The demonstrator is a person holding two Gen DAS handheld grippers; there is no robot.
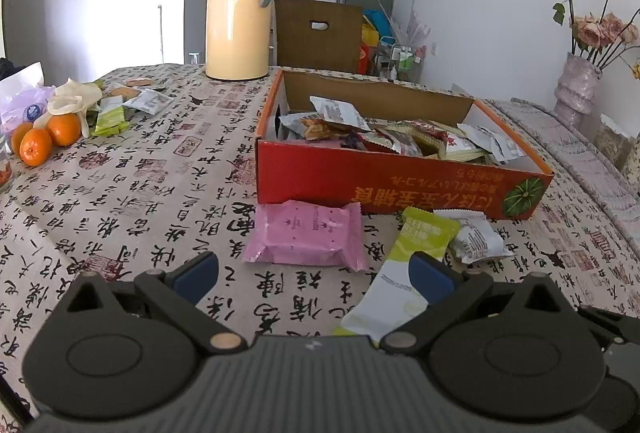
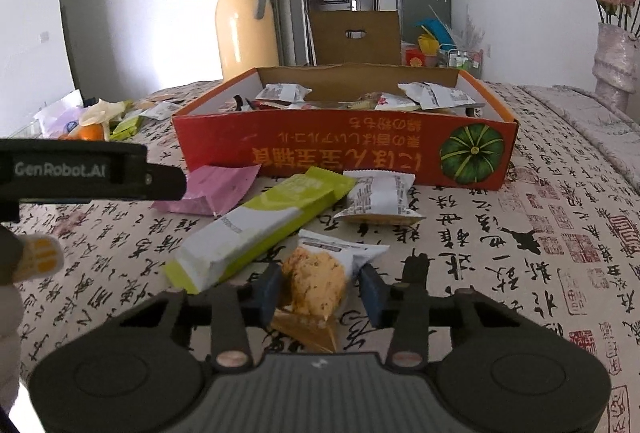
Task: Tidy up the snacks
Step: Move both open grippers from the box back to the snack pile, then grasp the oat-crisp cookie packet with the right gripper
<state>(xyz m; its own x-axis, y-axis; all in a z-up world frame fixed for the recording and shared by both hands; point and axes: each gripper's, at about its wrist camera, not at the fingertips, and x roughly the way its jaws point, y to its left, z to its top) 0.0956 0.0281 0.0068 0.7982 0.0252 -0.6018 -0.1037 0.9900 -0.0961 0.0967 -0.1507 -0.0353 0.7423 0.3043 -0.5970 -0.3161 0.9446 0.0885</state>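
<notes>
Between right claw pads, cookie packet clenched, tail hidden; left claw released.

The right claw pinches a cookie packet before the red snack box.

Calligraphy-print tablecloth, red snack box, loose packets, thermos, oranges

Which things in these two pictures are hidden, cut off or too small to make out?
- Left wrist view: the near end of the green-white packet is hidden behind the left gripper.
- Both views: the snacks low in the red box are hidden by its front wall.
- Right wrist view: whether the right gripper pinches the biscuit packet on both sides is unclear.
- Packet print is too small to read.
</notes>
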